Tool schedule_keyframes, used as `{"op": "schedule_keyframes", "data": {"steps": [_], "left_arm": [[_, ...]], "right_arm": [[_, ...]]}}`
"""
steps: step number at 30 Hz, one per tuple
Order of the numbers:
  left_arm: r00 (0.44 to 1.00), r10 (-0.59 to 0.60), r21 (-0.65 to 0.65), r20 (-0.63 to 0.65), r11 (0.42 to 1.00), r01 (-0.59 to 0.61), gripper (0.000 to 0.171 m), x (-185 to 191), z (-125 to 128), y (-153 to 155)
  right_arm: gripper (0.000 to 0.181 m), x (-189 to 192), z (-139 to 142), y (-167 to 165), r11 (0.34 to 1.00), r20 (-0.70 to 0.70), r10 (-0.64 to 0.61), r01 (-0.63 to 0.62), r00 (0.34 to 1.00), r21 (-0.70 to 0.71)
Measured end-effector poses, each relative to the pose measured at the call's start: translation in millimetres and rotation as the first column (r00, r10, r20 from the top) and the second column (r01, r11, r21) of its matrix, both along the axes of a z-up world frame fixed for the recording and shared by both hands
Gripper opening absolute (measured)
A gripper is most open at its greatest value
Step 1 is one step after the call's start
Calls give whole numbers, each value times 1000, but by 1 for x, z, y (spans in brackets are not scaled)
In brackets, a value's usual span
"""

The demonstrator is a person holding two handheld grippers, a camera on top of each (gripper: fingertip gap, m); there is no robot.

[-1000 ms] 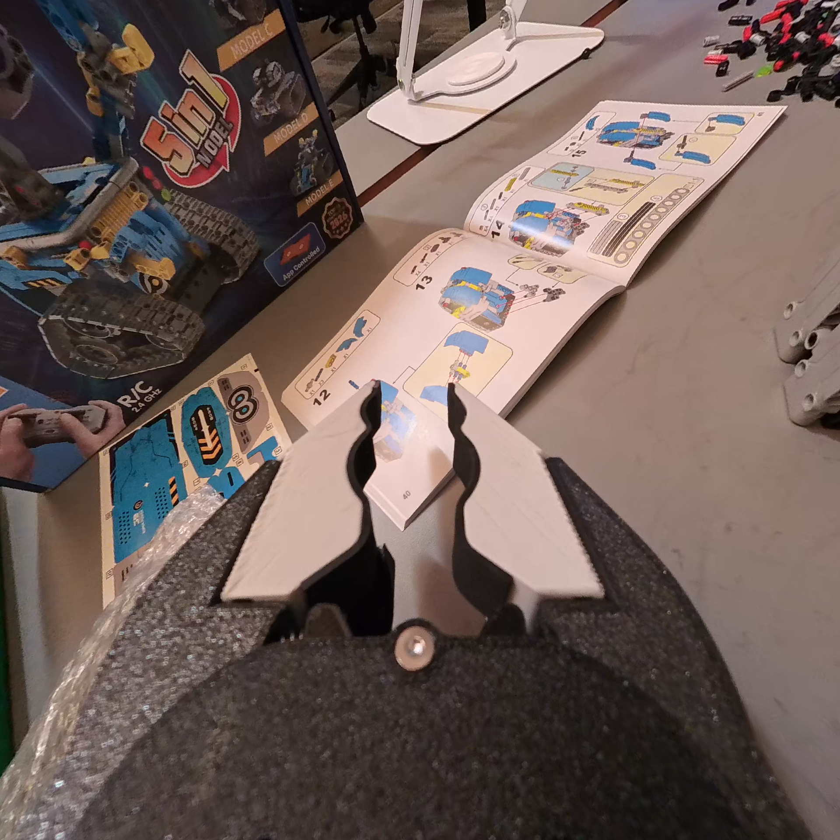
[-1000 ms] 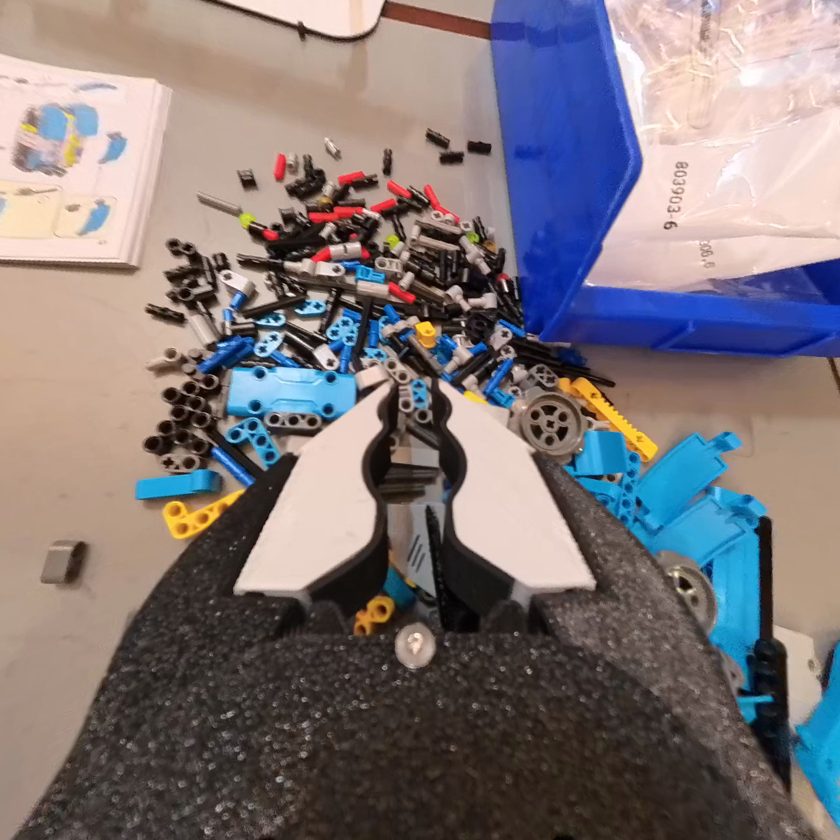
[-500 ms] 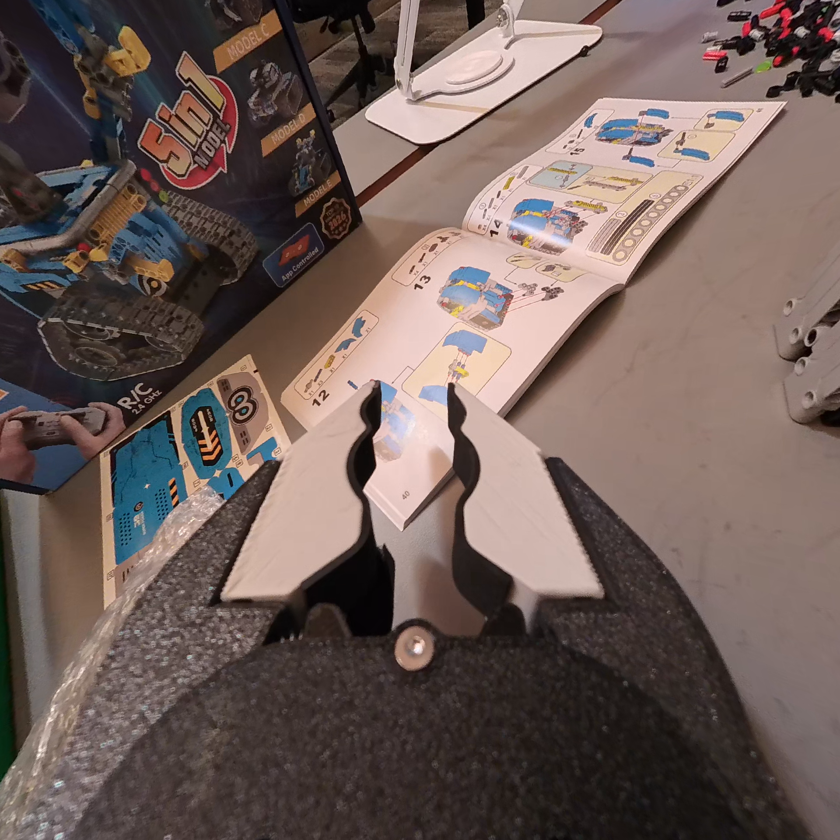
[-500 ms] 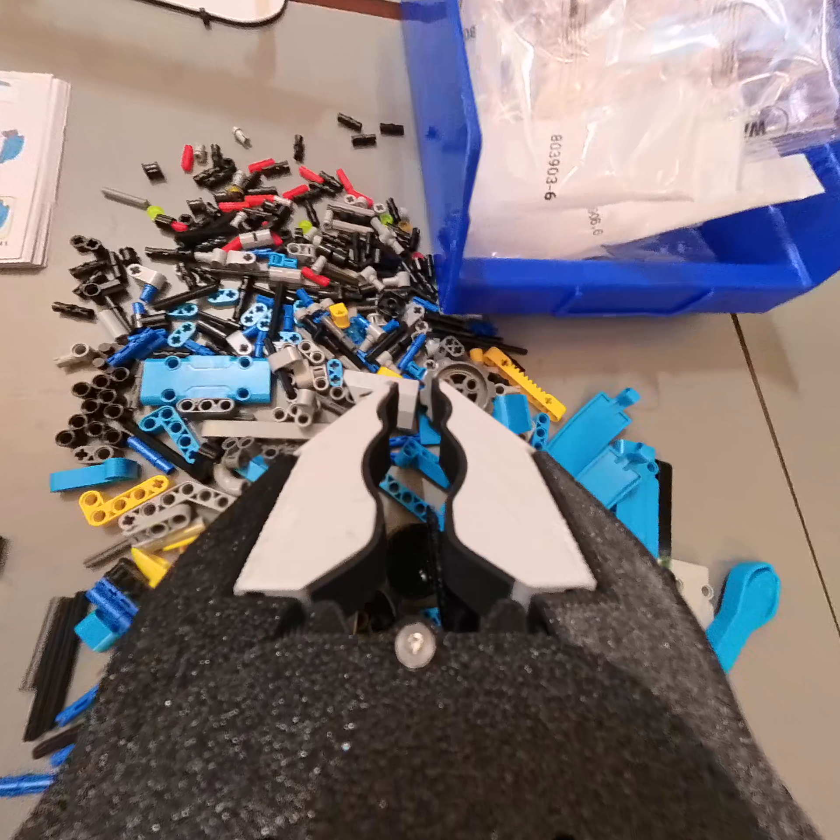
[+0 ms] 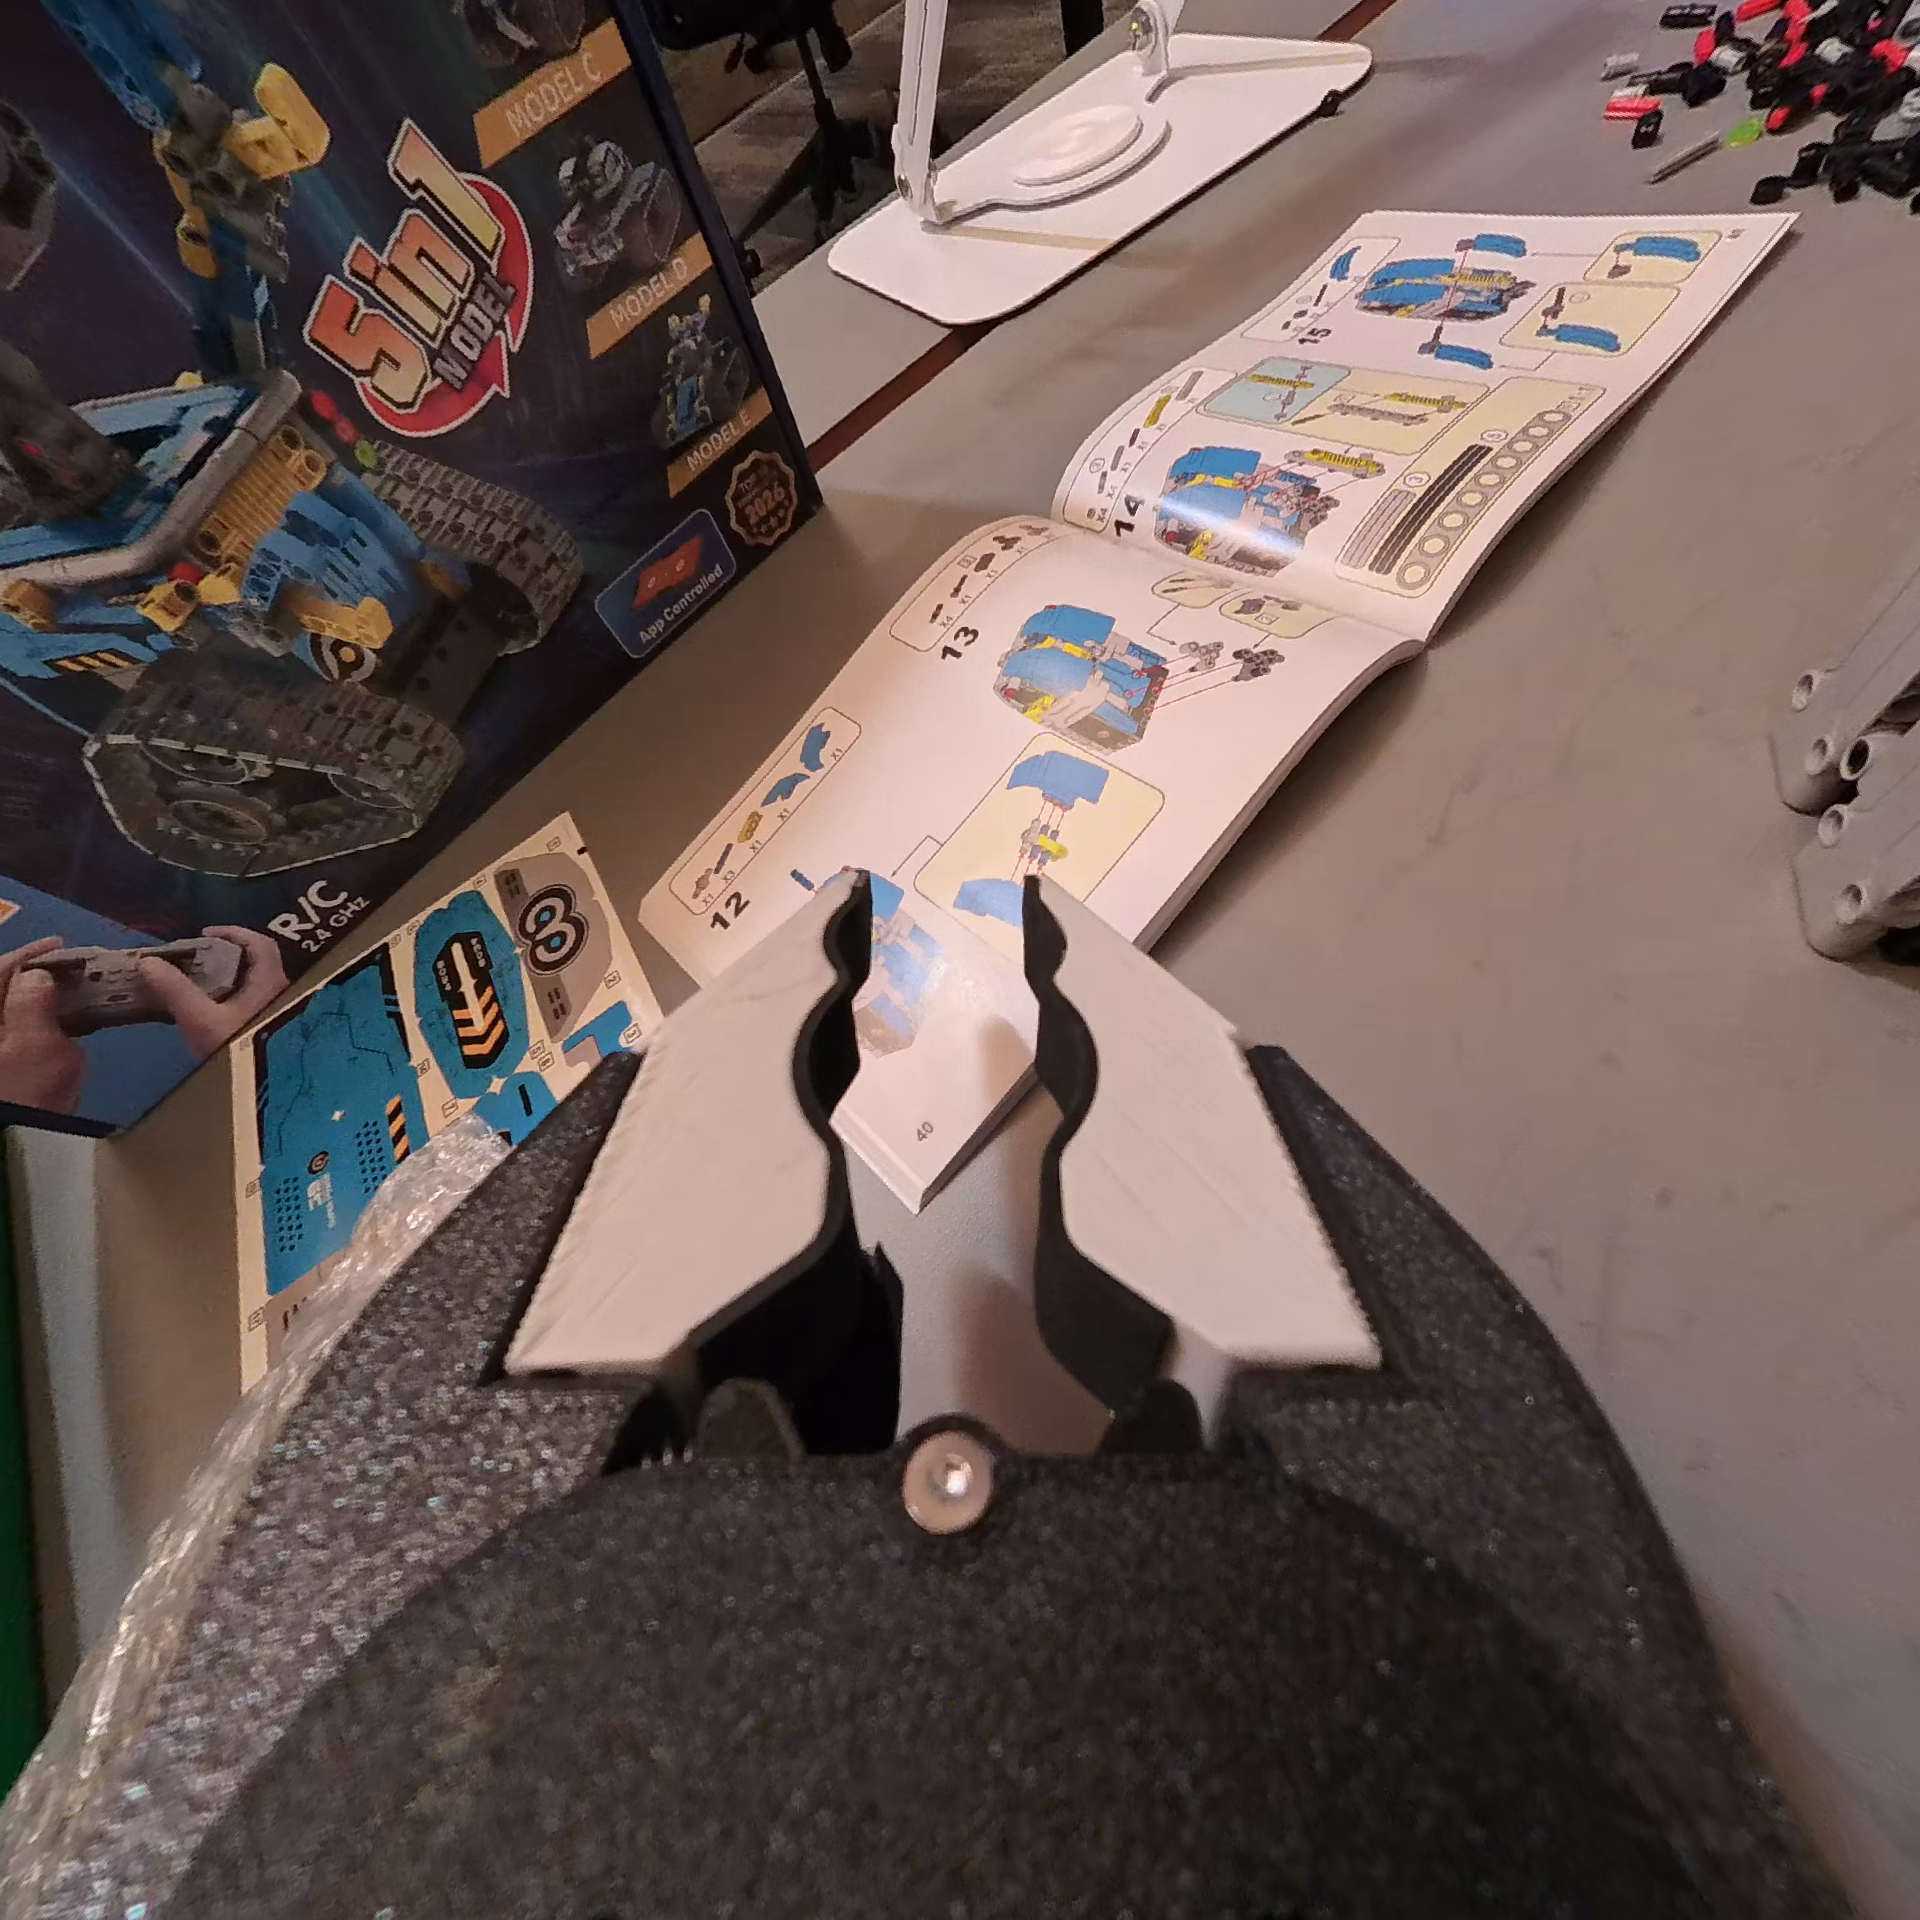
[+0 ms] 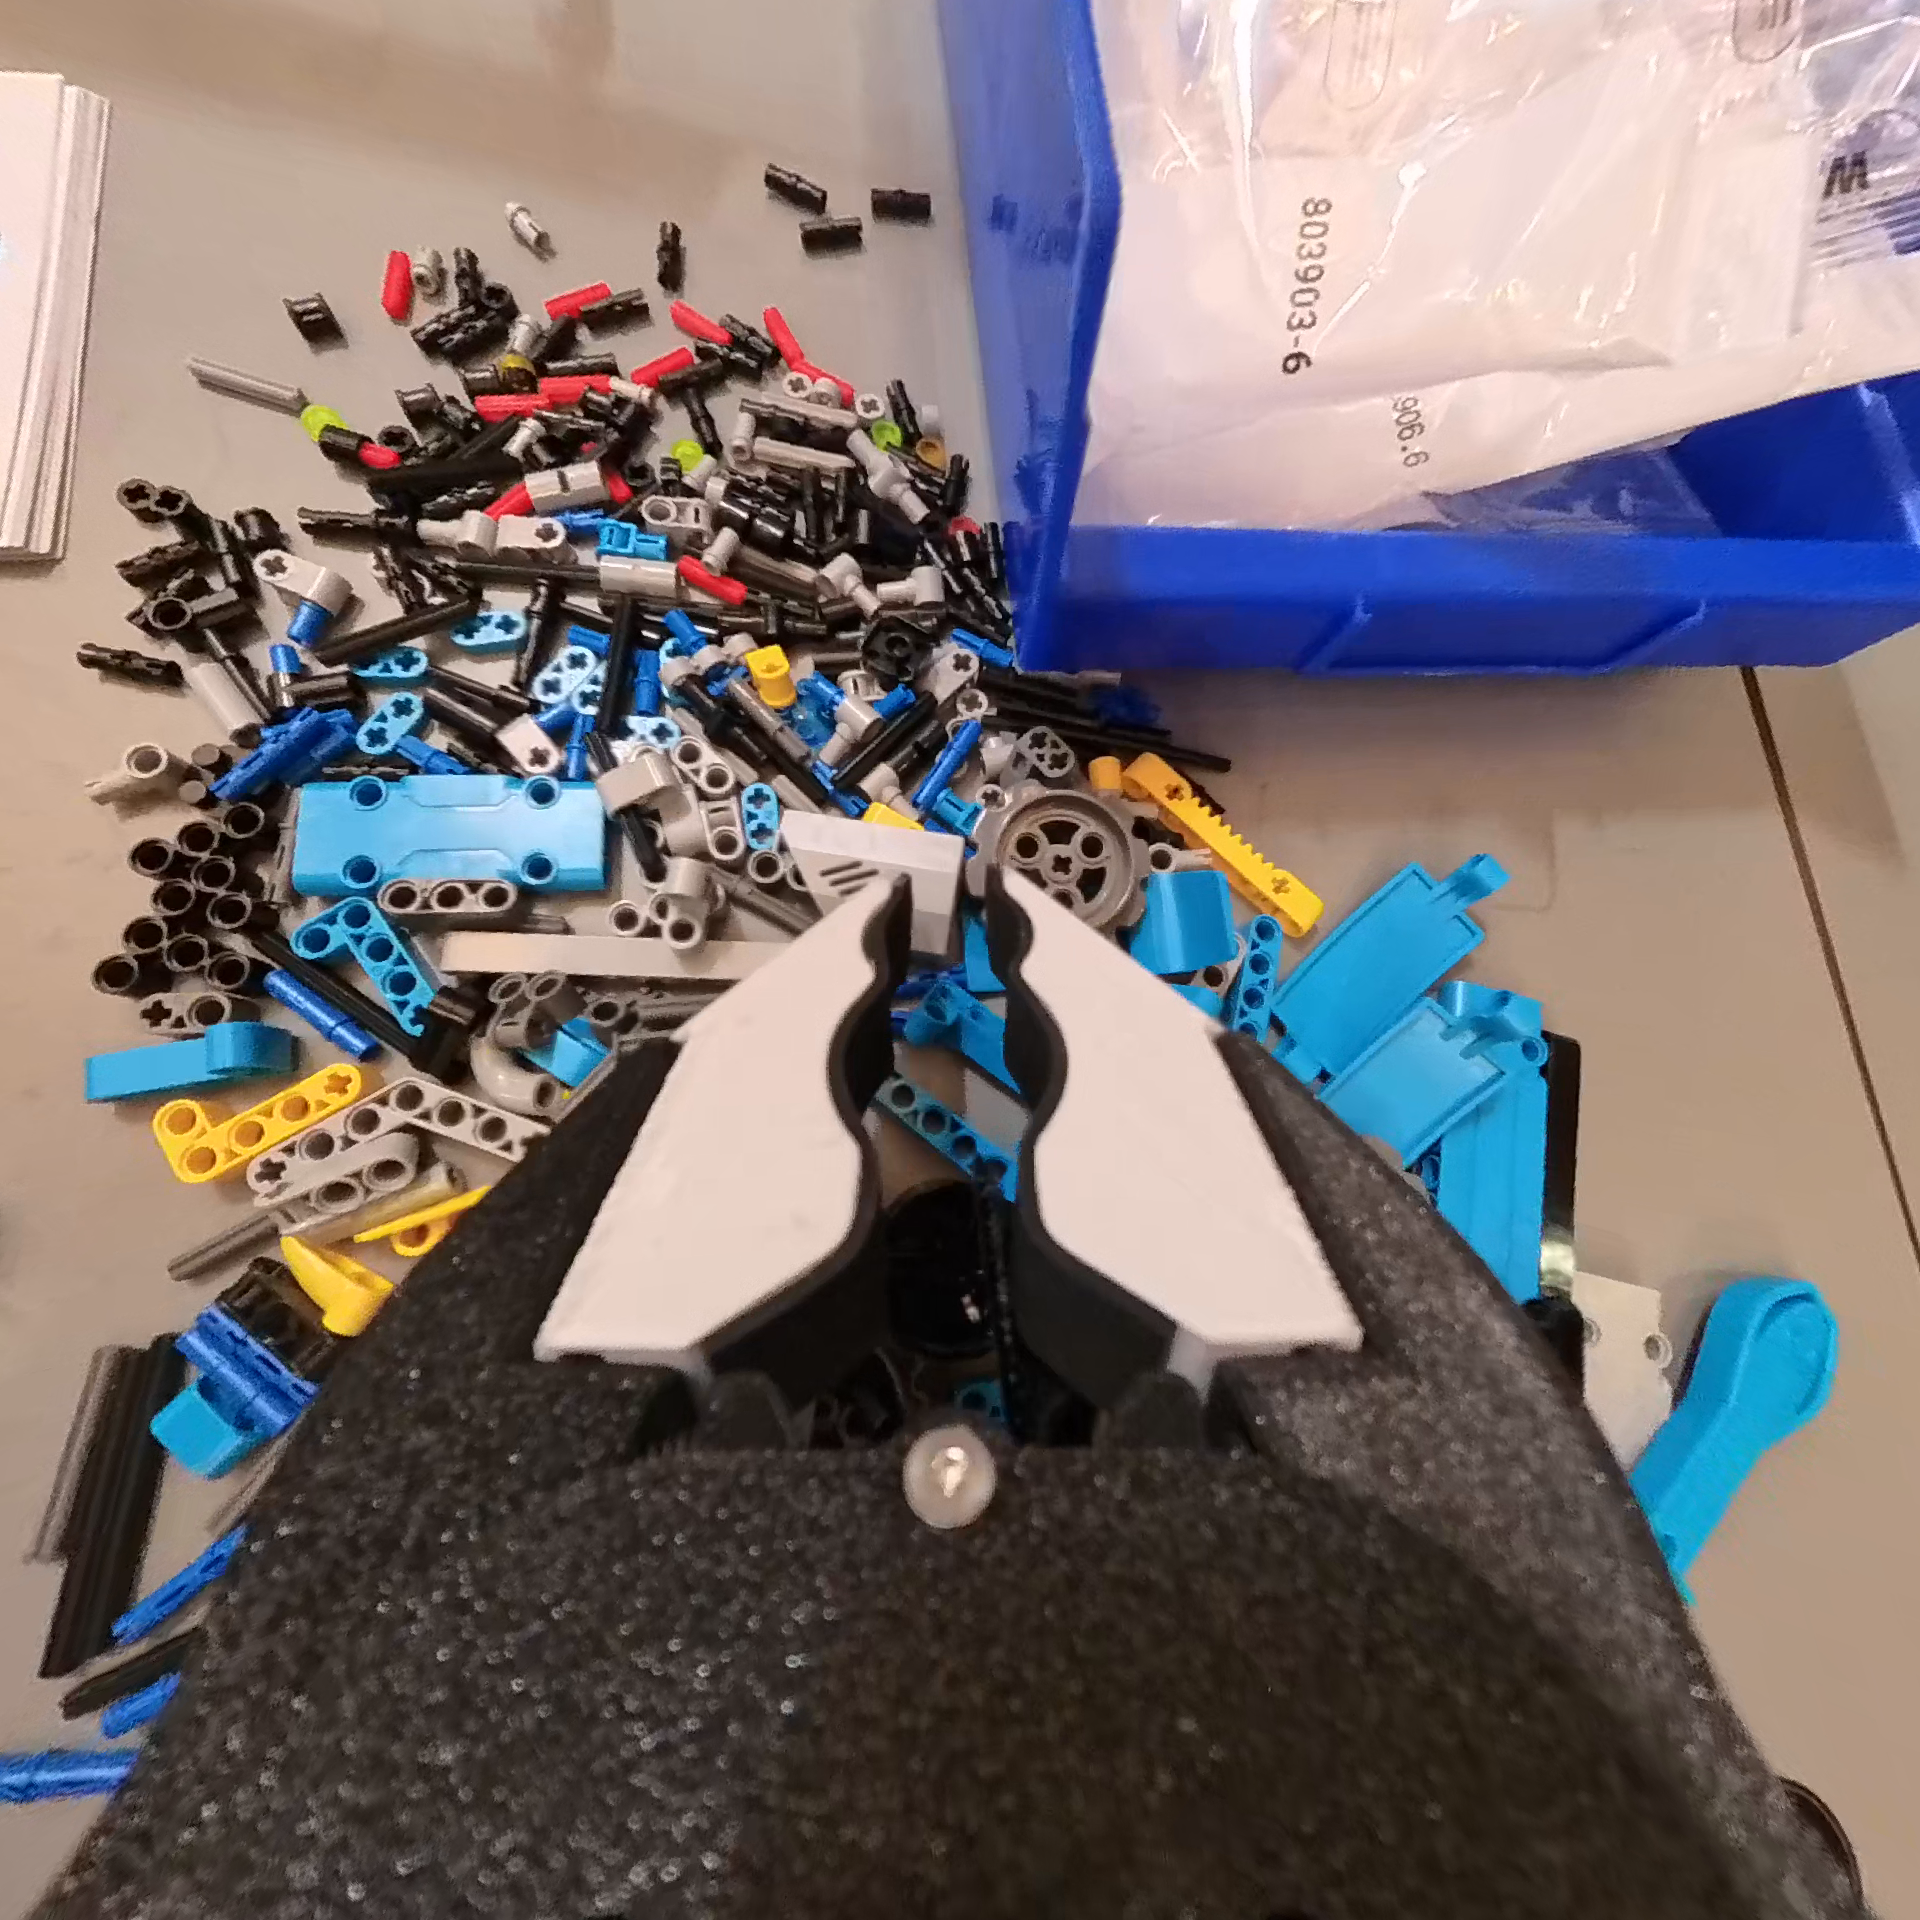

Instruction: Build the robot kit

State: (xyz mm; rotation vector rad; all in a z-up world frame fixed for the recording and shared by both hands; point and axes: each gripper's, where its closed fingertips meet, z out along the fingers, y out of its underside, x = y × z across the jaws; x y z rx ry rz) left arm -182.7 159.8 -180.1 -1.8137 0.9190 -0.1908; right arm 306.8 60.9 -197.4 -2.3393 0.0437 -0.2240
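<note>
We hold the right gripper [image 6: 943, 902] low over a loose heap of small plastic building pieces [image 6: 582, 665] in black, grey, red, blue and yellow, spread on the grey table [image 6: 1558, 831]. Its fingers are released with a narrow gap and grasp nothing. The nearest part is a light grey wedge-shaped panel piece [image 6: 873, 868] lying just ahead of the fingertips and slightly to the left, its long axis running crosswise to the fingers; whether the left fingertip touches it we cannot tell. A grey spoked gear wheel [image 6: 1060, 857] lies just beside the right fingertip. A blue plastic bin [image 6: 1351, 603] holding clear plastic bags [image 6: 1455, 260] stands beyond the heap to the right. The left gripper [image 5: 943, 902] is well apart from the heap, over the near corner of an open white instruction booklet [image 5: 1195, 582]; its fingers are likewise released and empty. To its left lie a blue sticker sheet [image 5: 416, 1029] and a dark printed product box [image 5: 312, 468] standing upright. The box, booklet, sheet and bags all carry printed writing, which we do not reproduce. The right gripper is the nearer one to the pieces.
</note>
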Motion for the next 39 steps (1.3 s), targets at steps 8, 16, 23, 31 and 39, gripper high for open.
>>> {"op": "schedule_keyframes", "data": {"steps": [8,16,23,31,39], "left_arm": [[1000,-4,2,-9,1000,4,29,1,-1,-1],[1000,-5,2,-10,1000,5,29,1,-1,-1],[1000,-5,4,-10,1000,5,29,1,-1,-1],[1000,-5,5,-13,1000,5,29,1,-1,-1],[1000,-5,6,-14,1000,5,29,1,-1,-1]], "right_arm": [[14,-6,-5,2,1000,-20,14,-15,1000,-5],[13,-5,-5,2,1000,-11,17,-17,1000,-8],[13,-26,-7,7,997,-146,79,-76,986,23],[11,-4,-11,0,999,-11,24,-25,1000,-29],[11,-25,-2,6,996,-82,90,-88,993,23]]}}
